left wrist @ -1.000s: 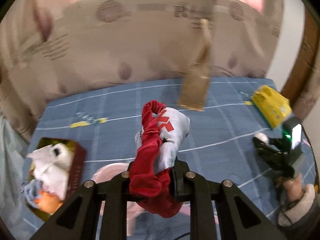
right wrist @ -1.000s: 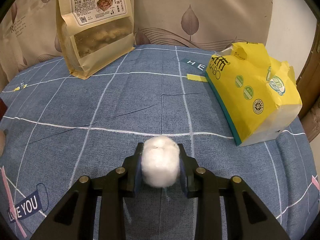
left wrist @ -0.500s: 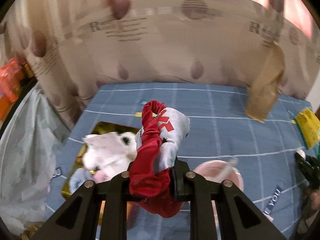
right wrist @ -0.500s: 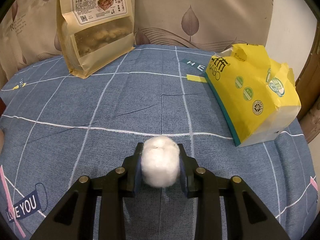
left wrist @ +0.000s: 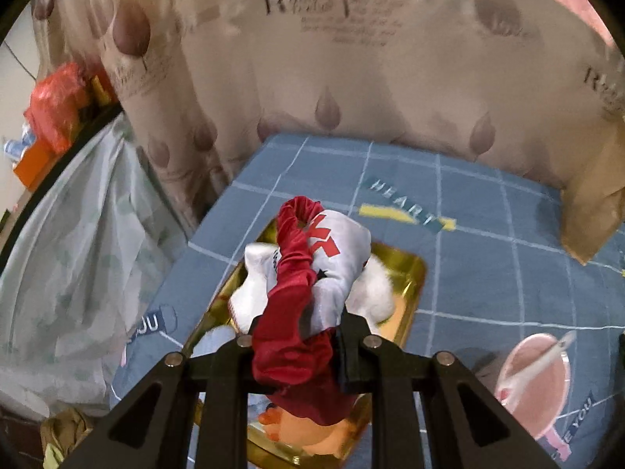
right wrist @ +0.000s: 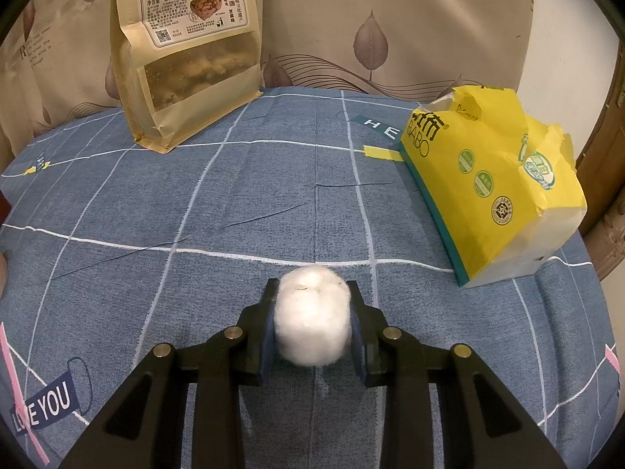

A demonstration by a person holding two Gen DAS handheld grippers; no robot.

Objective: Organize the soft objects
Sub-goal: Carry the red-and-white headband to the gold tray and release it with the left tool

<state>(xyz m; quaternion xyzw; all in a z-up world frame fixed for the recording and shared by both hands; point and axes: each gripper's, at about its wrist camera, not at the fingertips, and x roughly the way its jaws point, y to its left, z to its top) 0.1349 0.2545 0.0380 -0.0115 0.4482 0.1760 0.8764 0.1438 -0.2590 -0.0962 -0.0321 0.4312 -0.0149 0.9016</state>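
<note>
Left wrist view. Left gripper (left wrist: 299, 336): jaws nearly closed, clamped on a red and white cloth bundle (left wrist: 312, 269). The bundle is a white fabric piece with a red printed mark, wrapped with a red satin strip; it sticks forward past the fingertips and hangs over a gold box (left wrist: 410, 277). The box sits near the left edge of the blue checked tablecloth (left wrist: 488, 273), which covers the carrying surface. Inside the box: a white plush toy (left wrist: 375, 289) and, at the near end, an orange plush piece (left wrist: 308, 426). Whether the bundle touches the plush below it cannot be told. Just beside the box, toward the near right: a pink round dish (left wrist: 535, 383) with a pale stick lying across it. At the far right edge: the side of a brown paper bag (left wrist: 593, 211). Behind the cloth: beige leaf-print curtain (left wrist: 390, 58). Left of the cloth edge: pale plastic sheeting (left wrist: 78, 242).

Right wrist view. Right gripper (right wrist: 312, 312): jaws narrow, pads pressing both sides of a white cotton ball (right wrist: 311, 320), held above the tablecloth (right wrist: 195, 215) near its near edge. Far left corner: upright brown snack pouch (right wrist: 187, 51) with printed label and clear window. Right edge: torn-open yellow tissue pack (right wrist: 492, 191), lying on the cloth, well apart from the cotton ball.
</note>
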